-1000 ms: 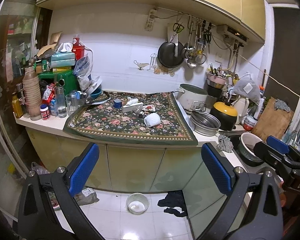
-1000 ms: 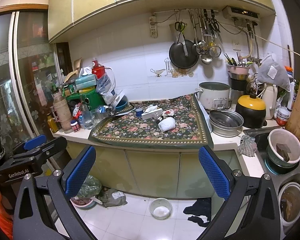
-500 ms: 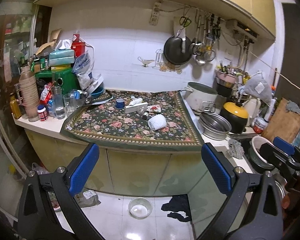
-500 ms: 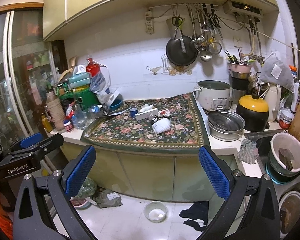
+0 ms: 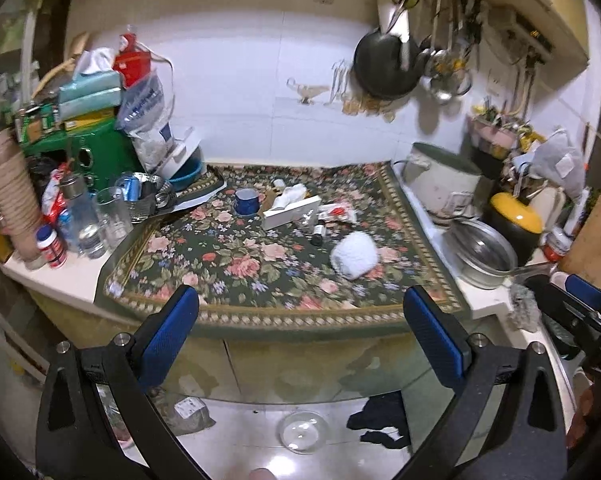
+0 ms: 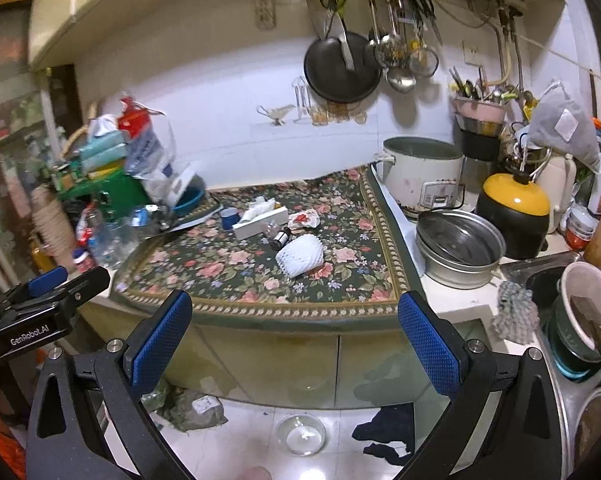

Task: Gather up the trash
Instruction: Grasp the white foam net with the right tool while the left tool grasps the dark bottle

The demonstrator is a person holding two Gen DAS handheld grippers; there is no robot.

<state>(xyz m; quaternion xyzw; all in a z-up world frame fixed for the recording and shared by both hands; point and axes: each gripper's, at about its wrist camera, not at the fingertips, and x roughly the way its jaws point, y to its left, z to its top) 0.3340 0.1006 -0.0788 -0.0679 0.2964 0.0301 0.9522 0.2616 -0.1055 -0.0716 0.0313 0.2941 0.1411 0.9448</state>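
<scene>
Left wrist view: the left gripper (image 5: 300,344) has its jaws spread wide with nothing between them, held in front of a kitchen counter (image 5: 60,280). A floral cloth (image 5: 260,264) covers the counter, its front hem running across the gap between the 2 blue pads (image 5: 168,332). Beyond the jaws, nearer the right pad, lies a white foam net (image 5: 354,256); farther back are a tissue box (image 5: 290,212), a blue cup (image 5: 246,202), a small dark bottle (image 5: 318,234) and a red-and-white wrapper (image 5: 336,213). Jars and glasses crowd the counter beyond the left pad. Below the gap, a clear bowl (image 5: 303,432) and a dark rag (image 5: 380,424) sit on the tile floor. The frame is blurred, so labels are unreadable.

Right wrist view: the right gripper (image 6: 294,332) is likewise wide open and empty. The foam net (image 6: 300,255) lies just past the middle of the gap, on the cloth (image 6: 228,268). Right of the jaws stand a steel pot (image 6: 458,248), a rice cooker (image 6: 422,176) and a sink (image 6: 540,264), cut off at the edge. The left gripper (image 6: 48,286) shows at the left edge.
</scene>
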